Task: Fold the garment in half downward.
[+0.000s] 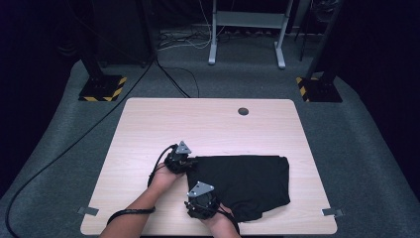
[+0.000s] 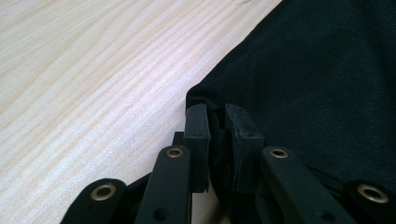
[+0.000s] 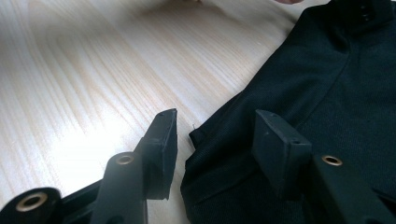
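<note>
**Two claws on a folded black cloth**

I stand at a pale wooden table [image 1: 148,129] with a claw in each hand. A black cloth [image 1: 247,183] lies folded on the near right part of the tabletop, its left edge close to the middle.

My left claw [image 1: 184,161] sits at the cloth's far left corner. In the left gripper view the two pads are pressed together on a pinch of that corner [image 2: 215,135] — the fabric bunches between them, so this claw is clamped on the cloth.

My right claw [image 1: 203,198] is at the near left corner, just in front of my right hand [image 1: 221,220]. In the right gripper view its jaws stand apart (roughly half spread), one pad over bare wood, the other over the cloth. The corner's folded edge [image 3: 210,154] lies between them, and neither pad presses on it — nothing is gripped there.

A dark cable [image 1: 158,166] loops from the left claw past my left hand [image 1: 166,179].
</note>
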### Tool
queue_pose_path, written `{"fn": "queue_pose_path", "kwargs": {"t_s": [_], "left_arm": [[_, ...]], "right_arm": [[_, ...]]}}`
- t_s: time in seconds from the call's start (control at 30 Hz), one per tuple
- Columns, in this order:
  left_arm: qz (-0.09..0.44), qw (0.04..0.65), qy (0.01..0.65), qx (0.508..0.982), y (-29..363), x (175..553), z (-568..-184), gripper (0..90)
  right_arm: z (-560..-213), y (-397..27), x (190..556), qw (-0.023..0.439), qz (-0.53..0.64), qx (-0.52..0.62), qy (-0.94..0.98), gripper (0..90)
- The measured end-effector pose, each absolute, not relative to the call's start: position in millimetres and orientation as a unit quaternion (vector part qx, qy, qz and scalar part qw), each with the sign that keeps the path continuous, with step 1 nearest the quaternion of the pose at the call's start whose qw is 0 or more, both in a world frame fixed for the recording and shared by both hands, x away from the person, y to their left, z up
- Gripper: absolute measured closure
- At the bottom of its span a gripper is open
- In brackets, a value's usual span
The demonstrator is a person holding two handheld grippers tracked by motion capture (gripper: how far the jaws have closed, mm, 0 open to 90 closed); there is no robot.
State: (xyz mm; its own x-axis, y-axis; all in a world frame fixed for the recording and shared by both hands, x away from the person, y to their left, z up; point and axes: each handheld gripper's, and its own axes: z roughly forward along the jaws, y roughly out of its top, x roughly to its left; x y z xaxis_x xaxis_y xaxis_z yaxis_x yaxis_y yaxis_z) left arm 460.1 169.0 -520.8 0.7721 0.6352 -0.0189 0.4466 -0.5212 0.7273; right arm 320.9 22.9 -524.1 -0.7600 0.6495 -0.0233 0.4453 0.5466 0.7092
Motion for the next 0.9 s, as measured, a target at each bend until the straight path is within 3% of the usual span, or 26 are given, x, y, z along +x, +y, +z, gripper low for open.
{"fn": "queue_pose_path", "kwargs": {"t_s": [0.23,0.47,0.57,0.9], "left_arm": [[0.125,0.377,0.314,0.862,169,460,-521,79.2],[0.119,0.378,0.318,0.862,170,461,-521,79.2],[0.119,0.379,0.318,0.861,170,461,-521,79.2],[0.112,0.381,0.324,0.859,172,461,-518,83.0]], "right_arm": [[-521,25,322,0.149,0.343,0.328,0.867,58.6],[-519,25,326,0.155,0.331,0.329,0.87,78.9],[-518,24,330,0.15,0.327,0.327,0.874,83.0],[-511,9,344,0.065,0.354,0.36,0.861,85.8]]}}
